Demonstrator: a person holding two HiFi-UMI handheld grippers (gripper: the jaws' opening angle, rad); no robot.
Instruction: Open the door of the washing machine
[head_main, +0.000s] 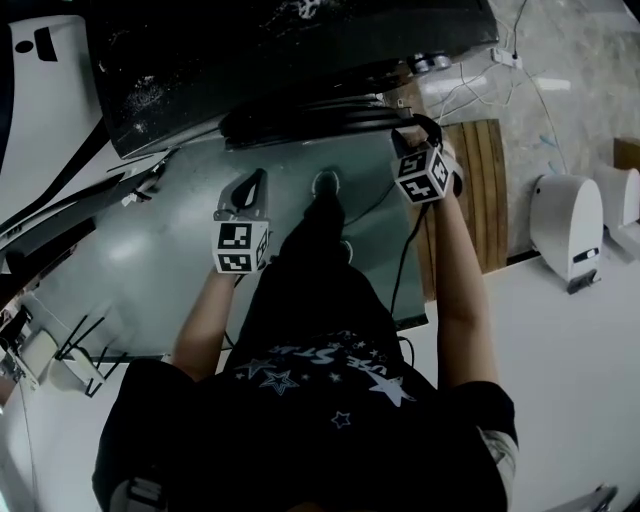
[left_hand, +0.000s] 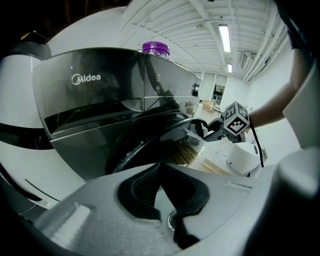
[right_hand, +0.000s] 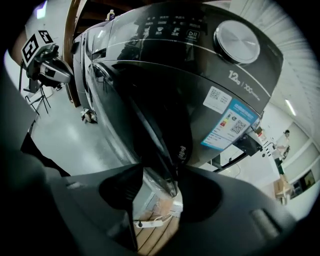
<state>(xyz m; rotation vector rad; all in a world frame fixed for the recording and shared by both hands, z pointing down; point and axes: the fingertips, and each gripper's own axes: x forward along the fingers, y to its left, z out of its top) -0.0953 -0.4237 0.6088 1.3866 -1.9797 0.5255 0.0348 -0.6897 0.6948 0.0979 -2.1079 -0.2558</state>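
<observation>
My right tongs (right_hand: 161, 170) released, straddling the door (right_hand: 150, 110) edge, unpinched; my left tongs (left_hand: 160, 167) clenched, empty, nearby. Open floor (head_main: 560, 380) rightward.

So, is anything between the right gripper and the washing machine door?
Nothing visible does. The door's edge lies between the right gripper's open jaws. The left gripper is apart from it, off to the left in the head view.

The washer (left_hand: 75, 130) was a grey front-loader, standing upright, with a glossy dark control panel across its top. Its door (head_main: 300, 122) was round, dark and thick-rimmed, bulging out from the middle of the front. Whether it sat shut or just ajar could not be told.
</observation>
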